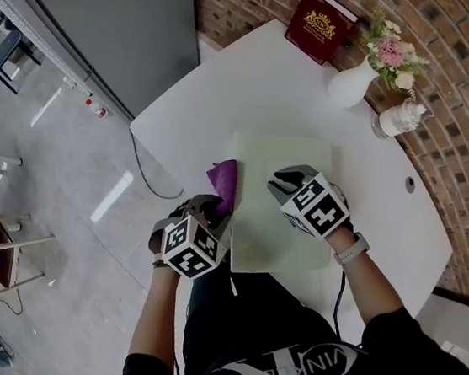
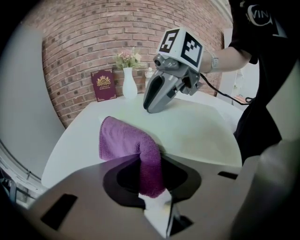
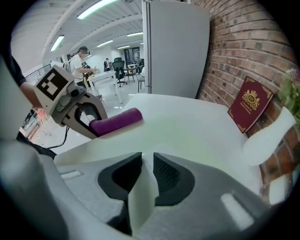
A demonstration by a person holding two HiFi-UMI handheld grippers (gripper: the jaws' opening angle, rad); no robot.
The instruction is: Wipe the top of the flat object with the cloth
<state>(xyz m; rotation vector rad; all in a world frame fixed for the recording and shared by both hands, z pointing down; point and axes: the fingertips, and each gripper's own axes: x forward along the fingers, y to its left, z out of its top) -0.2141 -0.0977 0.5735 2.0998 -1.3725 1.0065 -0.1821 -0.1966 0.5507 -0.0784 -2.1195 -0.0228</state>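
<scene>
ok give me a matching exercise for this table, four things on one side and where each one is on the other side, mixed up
Things
1. purple cloth
2. red book
3. white vase
4. right gripper

Places
A. tip down on the pale green mat
B. propped against the brick wall
C. pinched in the jaws of the left gripper
D. near the wall, holding pink flowers

Pairs: 1-C, 2-B, 3-D, 4-A
</scene>
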